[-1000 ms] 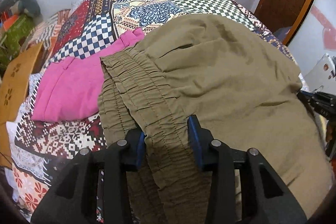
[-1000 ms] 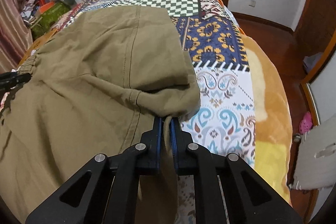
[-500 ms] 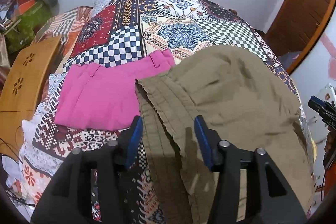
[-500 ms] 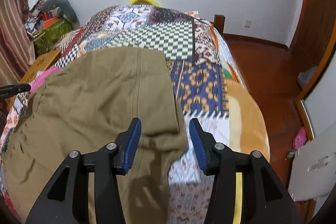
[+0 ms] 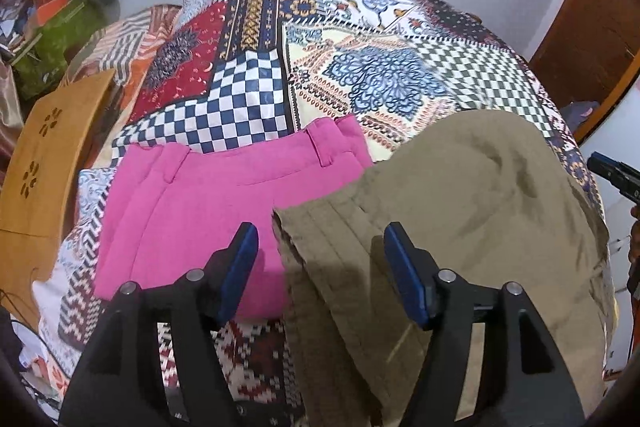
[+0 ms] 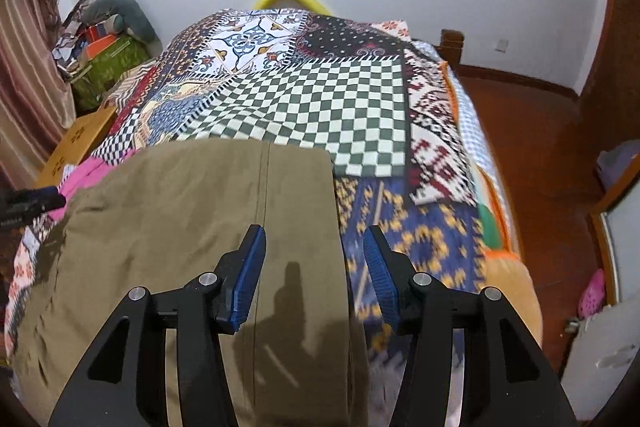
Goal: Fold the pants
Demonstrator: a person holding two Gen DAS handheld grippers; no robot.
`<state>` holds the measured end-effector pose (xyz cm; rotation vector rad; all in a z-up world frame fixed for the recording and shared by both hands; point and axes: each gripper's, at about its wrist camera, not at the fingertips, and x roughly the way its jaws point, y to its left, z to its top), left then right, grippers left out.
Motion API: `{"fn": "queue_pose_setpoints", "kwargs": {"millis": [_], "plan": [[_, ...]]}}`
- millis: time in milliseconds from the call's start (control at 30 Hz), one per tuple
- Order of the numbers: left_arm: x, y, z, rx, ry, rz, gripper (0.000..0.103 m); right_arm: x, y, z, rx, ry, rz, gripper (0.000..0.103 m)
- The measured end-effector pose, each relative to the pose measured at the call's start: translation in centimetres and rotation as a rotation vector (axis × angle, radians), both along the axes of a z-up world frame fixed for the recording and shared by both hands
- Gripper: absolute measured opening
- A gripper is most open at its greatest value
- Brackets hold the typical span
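The olive-khaki pants (image 5: 460,211) lie folded on the patchwork bedspread (image 5: 248,95); the elastic waistband edge is at the left in the left wrist view. They also show in the right wrist view (image 6: 192,227) with a straight folded far edge. My left gripper (image 5: 320,259) is open and empty, raised above the waistband corner. My right gripper (image 6: 314,263) is open and empty, raised above the pants' right edge.
Folded pink pants (image 5: 208,211) lie to the left of the khaki pair, partly under it. A wooden stool (image 5: 48,163) stands beside the bed at left. Clutter and a green bag (image 6: 108,67) sit at far left. The bed's right edge drops to a red-brown floor (image 6: 540,155).
Both grippers have let go of the pants: the right one opened from its pinch on the fabric fold, the left opened wider. Both lifted up and back; the pants now lie flat.
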<state>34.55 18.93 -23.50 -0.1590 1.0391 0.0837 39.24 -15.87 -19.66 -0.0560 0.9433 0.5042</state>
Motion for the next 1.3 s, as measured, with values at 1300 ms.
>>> {"fn": "queue_pose_setpoints", "kwargs": {"millis": [1300], "plan": [[6.1, -3.1, 2.0, 0.191, -0.113, -0.078, 0.048, 6.3, 2.7, 2.2, -0.071, -0.223, -0.034, 0.012]]}}
